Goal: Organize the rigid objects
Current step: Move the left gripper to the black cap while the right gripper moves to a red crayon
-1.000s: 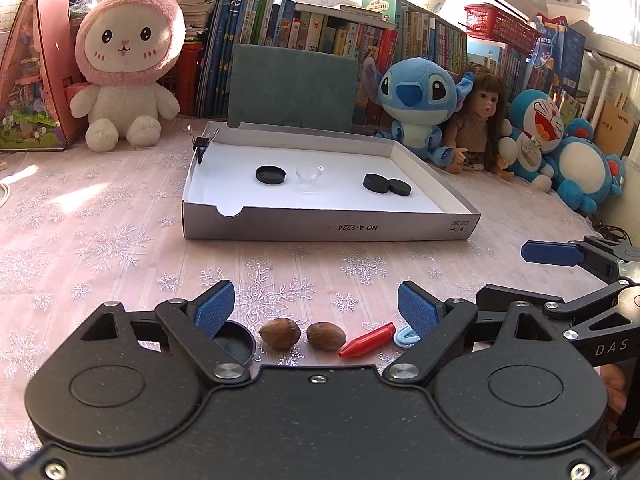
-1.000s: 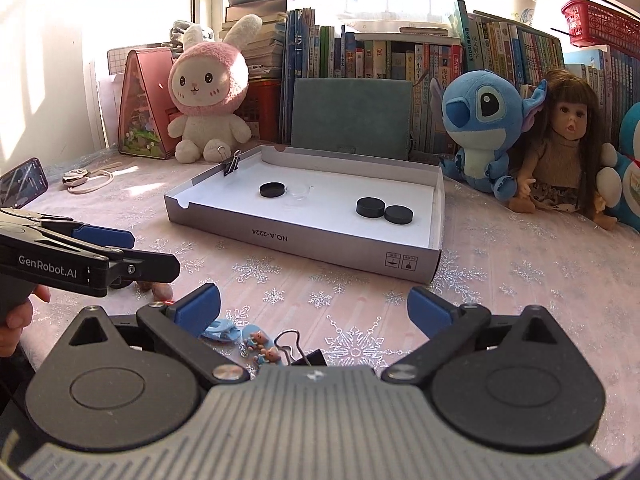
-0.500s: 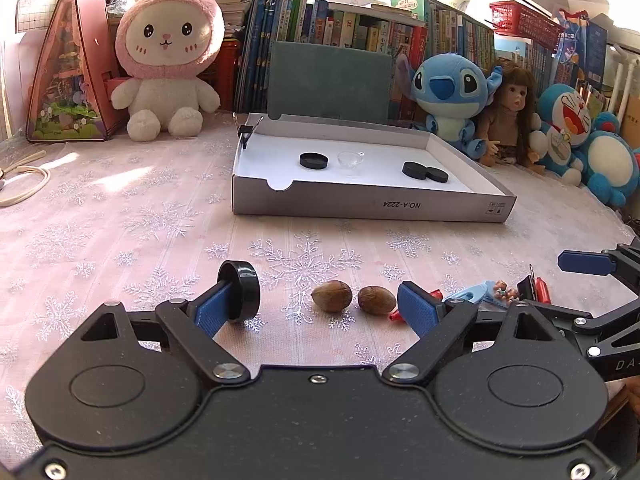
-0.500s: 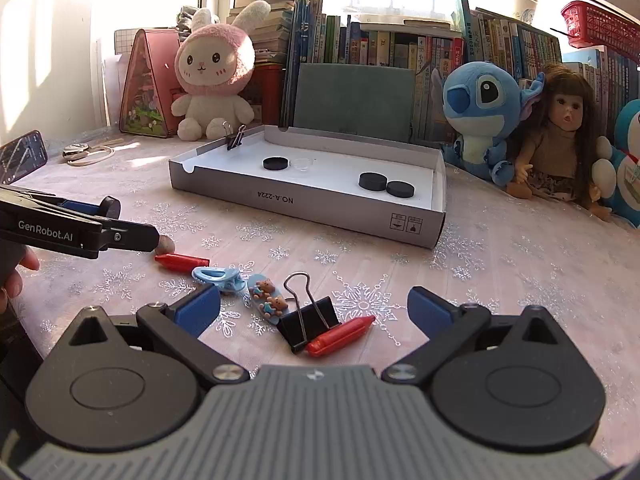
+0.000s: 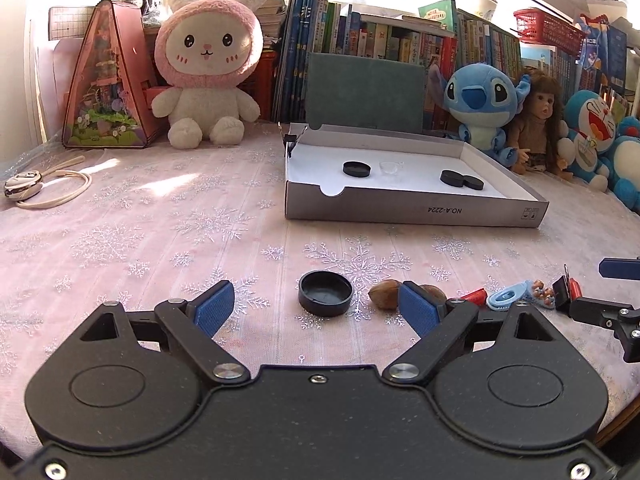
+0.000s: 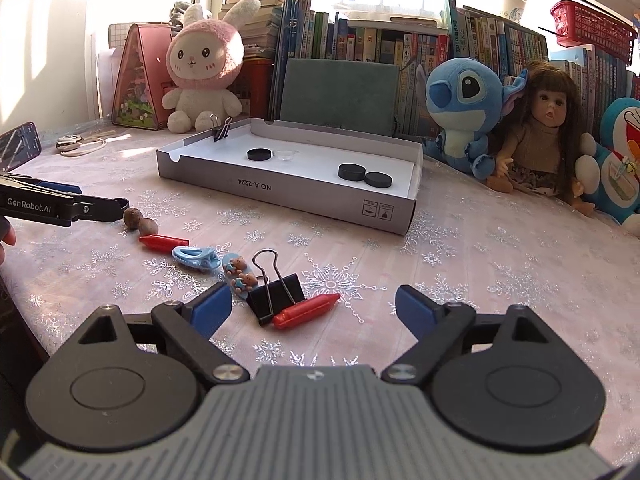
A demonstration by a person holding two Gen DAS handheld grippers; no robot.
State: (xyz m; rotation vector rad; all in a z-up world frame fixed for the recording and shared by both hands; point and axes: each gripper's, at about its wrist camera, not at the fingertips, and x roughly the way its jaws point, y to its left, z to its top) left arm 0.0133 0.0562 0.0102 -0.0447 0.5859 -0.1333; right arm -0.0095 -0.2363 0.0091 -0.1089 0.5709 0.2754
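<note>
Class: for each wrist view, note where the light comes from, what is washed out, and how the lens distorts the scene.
Left wrist view: window backlight blows out the top; sun patches on the tablecloth; fisheye curves the bookshelf. Right wrist view: glare whitens the upper left; the binder clip casts a short shadow; edges bend and darken.

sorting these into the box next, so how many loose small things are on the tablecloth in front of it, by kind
black cap: 1
nuts: 2
red crayons: 2
blue hair clips: 2
black binder clip: 1
total: 8
Both grippers, left and right, are open and hold nothing.
</note>
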